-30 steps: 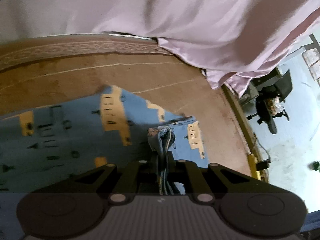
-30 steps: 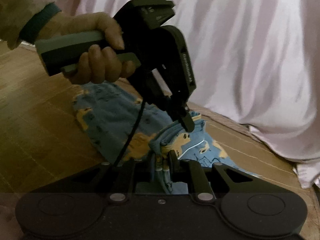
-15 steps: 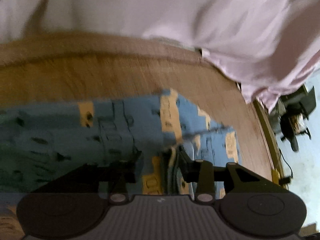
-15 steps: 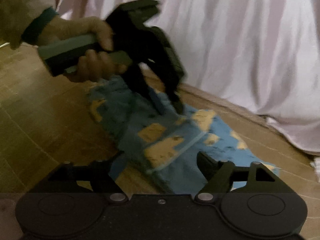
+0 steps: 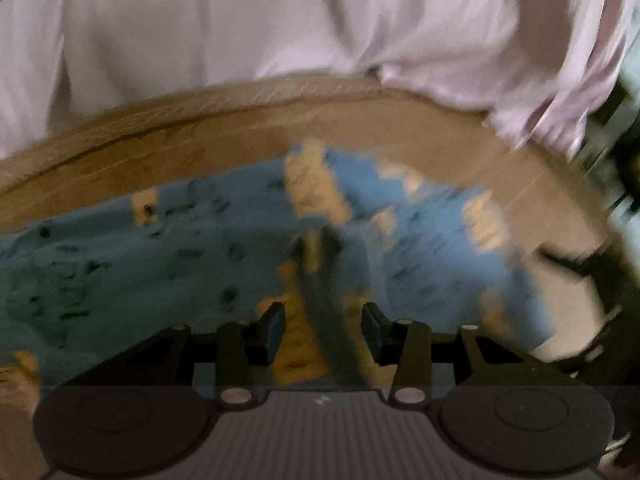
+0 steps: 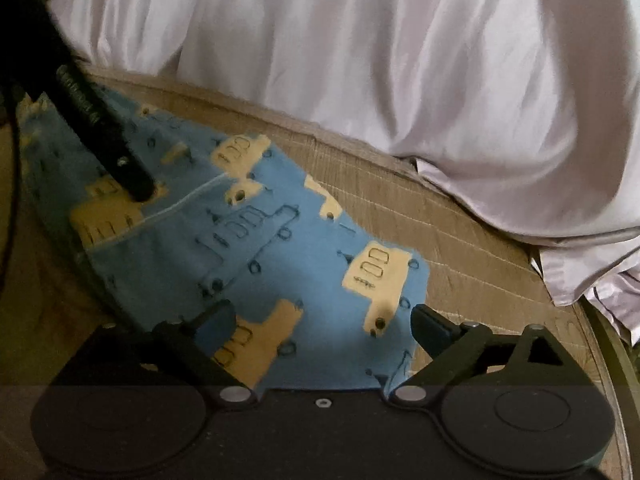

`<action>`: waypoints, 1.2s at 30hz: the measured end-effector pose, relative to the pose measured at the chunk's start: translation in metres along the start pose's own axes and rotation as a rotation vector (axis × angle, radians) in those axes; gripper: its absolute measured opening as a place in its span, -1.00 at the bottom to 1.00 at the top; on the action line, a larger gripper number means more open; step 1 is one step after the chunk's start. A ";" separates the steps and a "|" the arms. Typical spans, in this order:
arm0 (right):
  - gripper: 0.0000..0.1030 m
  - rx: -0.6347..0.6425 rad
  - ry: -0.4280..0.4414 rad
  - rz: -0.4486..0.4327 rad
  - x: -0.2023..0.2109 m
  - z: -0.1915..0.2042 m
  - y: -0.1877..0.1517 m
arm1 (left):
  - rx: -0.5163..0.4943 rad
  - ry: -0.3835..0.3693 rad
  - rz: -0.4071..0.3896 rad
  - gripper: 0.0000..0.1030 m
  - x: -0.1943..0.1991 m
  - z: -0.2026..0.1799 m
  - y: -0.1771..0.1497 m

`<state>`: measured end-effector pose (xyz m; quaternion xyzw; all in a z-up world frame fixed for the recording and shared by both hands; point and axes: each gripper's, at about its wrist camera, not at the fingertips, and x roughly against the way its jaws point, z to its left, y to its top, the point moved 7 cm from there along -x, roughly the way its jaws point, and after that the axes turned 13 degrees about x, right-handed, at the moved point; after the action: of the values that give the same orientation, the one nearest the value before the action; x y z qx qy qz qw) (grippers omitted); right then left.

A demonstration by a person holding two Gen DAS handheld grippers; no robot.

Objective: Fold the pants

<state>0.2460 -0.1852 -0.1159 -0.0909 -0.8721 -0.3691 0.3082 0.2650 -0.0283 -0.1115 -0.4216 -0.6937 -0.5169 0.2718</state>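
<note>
Looks like one fold's down: the pants lie doubled on the mat beside the pink sheet. Both the left gripper and right gripper are spread wide over the pants, gripping nothing. Probably another fold left.

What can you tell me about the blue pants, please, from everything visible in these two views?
The pants are light blue soft cloth printed with yellow truck-like shapes and thin dark outline drawings, with a pale seam line running across. They lie fairly flat, apparently folded over, on a tan woven mat in front of pale pink drapery. The right hand-held gripper is open above their near edge. The left hand-held gripper is open too; its tip seems to rest on the cloth. The left view is blurred.
</note>
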 end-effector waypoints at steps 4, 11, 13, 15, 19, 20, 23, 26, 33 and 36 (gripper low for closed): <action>0.93 0.075 -0.096 0.017 -0.002 -0.008 0.006 | -0.061 0.045 -0.034 0.25 0.007 0.001 -0.004; 0.95 0.120 -0.013 -0.140 -0.019 0.009 0.062 | 0.132 0.071 -0.219 0.64 0.050 0.042 0.002; 0.95 0.118 0.017 -0.163 -0.033 0.019 0.076 | 0.168 0.121 -0.313 0.65 0.067 0.058 -0.003; 0.95 0.117 0.055 -0.151 -0.050 0.030 0.083 | 0.194 0.315 -0.466 0.67 0.089 0.080 -0.008; 0.97 0.095 0.041 -0.159 -0.058 0.036 0.085 | 0.227 0.524 -0.567 0.67 0.115 0.119 -0.019; 0.97 0.090 0.037 -0.169 -0.055 0.034 0.085 | 0.253 0.514 -0.567 0.67 0.117 0.126 -0.021; 0.98 0.075 0.030 -0.183 -0.044 0.033 0.080 | 0.309 0.493 -0.530 0.65 0.114 0.141 -0.020; 0.98 0.058 0.028 -0.187 -0.032 0.035 0.072 | 0.321 0.509 -0.468 0.53 0.108 0.148 -0.021; 0.98 0.036 0.025 -0.162 -0.025 0.045 0.061 | 0.320 0.464 -0.339 -0.34 0.090 0.138 -0.034; 0.98 0.027 0.029 -0.158 -0.025 0.045 0.061 | 0.285 0.466 -0.339 -0.52 0.090 0.128 -0.035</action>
<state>0.2687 -0.1085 -0.1193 -0.0124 -0.8767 -0.3819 0.2922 0.1981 0.1164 -0.0961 -0.1281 -0.7385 -0.5352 0.3896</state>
